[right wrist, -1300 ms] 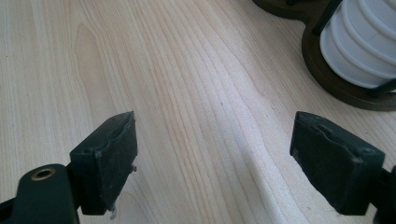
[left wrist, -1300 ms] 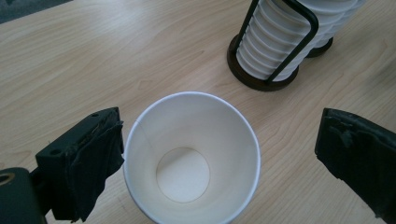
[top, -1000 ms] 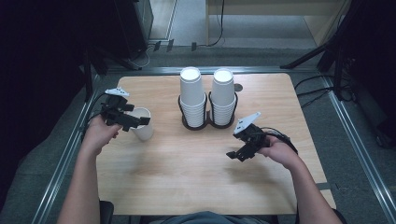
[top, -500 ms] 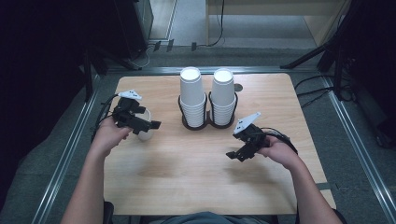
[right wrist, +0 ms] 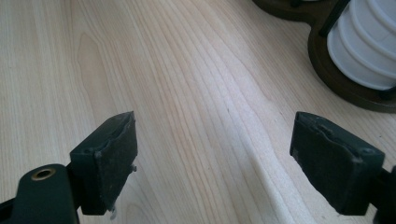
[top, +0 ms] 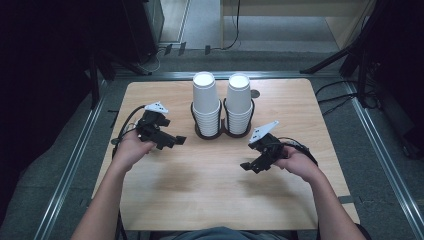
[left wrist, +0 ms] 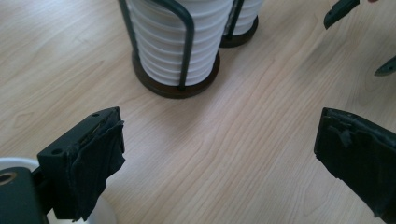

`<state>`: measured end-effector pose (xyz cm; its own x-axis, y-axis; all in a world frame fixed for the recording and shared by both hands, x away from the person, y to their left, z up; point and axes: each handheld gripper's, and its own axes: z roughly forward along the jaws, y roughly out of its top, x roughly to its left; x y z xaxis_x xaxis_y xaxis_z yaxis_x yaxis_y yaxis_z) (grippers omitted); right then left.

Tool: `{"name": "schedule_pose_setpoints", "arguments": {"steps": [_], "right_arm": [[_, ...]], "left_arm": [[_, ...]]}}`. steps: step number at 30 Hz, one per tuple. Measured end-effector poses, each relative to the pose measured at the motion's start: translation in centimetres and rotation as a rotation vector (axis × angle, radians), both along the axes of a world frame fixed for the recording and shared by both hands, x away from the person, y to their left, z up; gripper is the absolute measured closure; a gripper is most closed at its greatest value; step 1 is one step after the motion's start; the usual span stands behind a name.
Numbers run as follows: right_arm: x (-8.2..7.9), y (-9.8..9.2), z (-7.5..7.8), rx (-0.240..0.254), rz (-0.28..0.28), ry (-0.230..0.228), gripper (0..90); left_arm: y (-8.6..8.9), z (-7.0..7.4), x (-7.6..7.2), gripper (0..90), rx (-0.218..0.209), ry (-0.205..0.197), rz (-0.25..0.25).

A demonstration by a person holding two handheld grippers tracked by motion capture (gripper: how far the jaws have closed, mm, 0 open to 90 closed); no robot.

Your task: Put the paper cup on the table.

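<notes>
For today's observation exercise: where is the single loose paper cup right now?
In the left gripper view, the loose cup peeks out at the bottom left corner, under the left tool, near the left cup stack; the high view hides it beneath that tool.

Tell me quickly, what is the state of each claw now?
Left claw: open, holding nothing, above the table.
Right claw: open, holding nothing.

The left claw (top: 172, 141) has swung in from the counter's (top: 200, 200) left edge toward the cup stacks (top: 206, 107), jaws wide apart, and now covers the single white cup (left wrist: 18, 163) it had stood beside.
</notes>
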<state>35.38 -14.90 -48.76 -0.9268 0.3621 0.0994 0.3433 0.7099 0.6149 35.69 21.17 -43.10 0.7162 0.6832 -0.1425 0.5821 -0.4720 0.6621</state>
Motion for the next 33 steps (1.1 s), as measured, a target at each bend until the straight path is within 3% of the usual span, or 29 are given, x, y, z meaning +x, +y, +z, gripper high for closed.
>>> {"name": "schedule_pose_setpoints", "arguments": {"steps": [7,18,33], "right_arm": [[0.0,0.1,-0.2,0.004,-0.012,0.000,15.4],[-0.2,0.4,-0.4,-0.009,0.007,-0.023,15.7],[-0.3,0.8,-0.7,-0.037,0.030,-0.018,19.0]], "left_arm": [[-1.3,-0.9,-0.1,1.7,0.008,0.000,-0.002],[-3.9,-2.1,-0.6,1.7,0.031,0.006,-0.059],[-6.6,-3.5,-0.9,1.7,0.048,0.000,-0.109]]}}
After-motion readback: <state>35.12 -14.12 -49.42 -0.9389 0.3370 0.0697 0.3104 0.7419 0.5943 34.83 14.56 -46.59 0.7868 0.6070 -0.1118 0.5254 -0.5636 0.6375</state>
